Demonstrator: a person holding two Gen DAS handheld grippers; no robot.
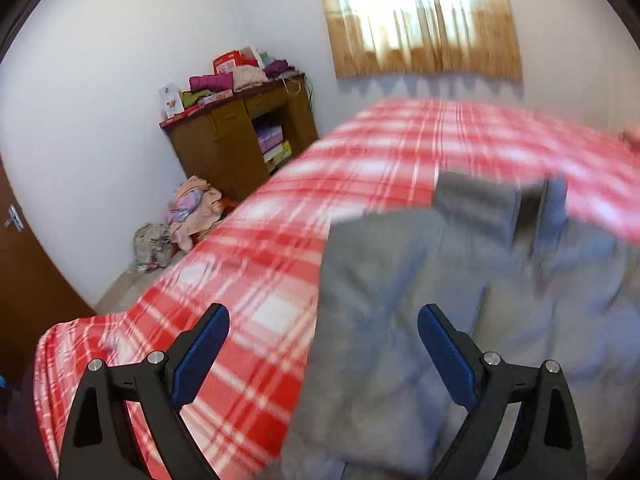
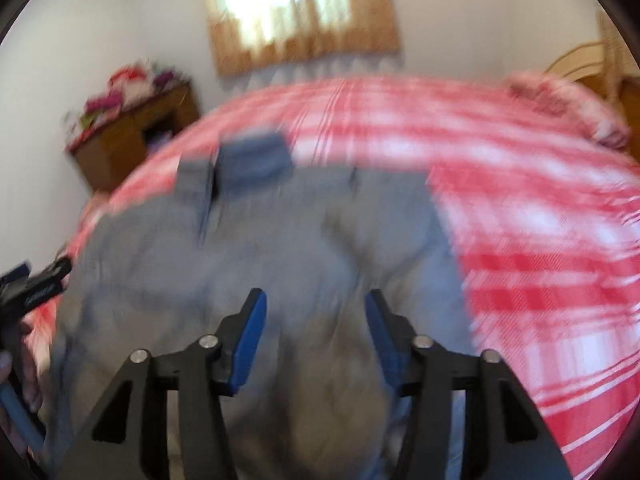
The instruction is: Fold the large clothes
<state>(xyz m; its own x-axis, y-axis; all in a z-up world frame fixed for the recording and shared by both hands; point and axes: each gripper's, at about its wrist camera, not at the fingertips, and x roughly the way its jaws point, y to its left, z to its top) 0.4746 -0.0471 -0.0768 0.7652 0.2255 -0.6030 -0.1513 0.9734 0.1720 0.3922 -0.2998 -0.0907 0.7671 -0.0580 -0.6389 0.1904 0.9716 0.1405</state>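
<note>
A large grey garment [image 1: 420, 280] lies spread on a bed with a red and white plaid cover [image 1: 260, 256]; a darker cuff or collar part sits at its far end [image 1: 476, 196]. My left gripper [image 1: 323, 318] is open and empty above the garment's left edge. In the right wrist view the garment [image 2: 280, 240] fills the middle, and my right gripper [image 2: 315, 304] is open and empty just above it. The left gripper [image 2: 36, 284] shows at the left edge there. Both views are blurred by motion.
A brown wooden cabinet [image 1: 240, 140] with piled clothes and boxes stands in the far left corner. A heap of clothes [image 1: 188, 216] lies on the floor beside the bed. A curtained window [image 1: 420, 16] is behind the bed. A headboard [image 2: 580, 64] is at the right.
</note>
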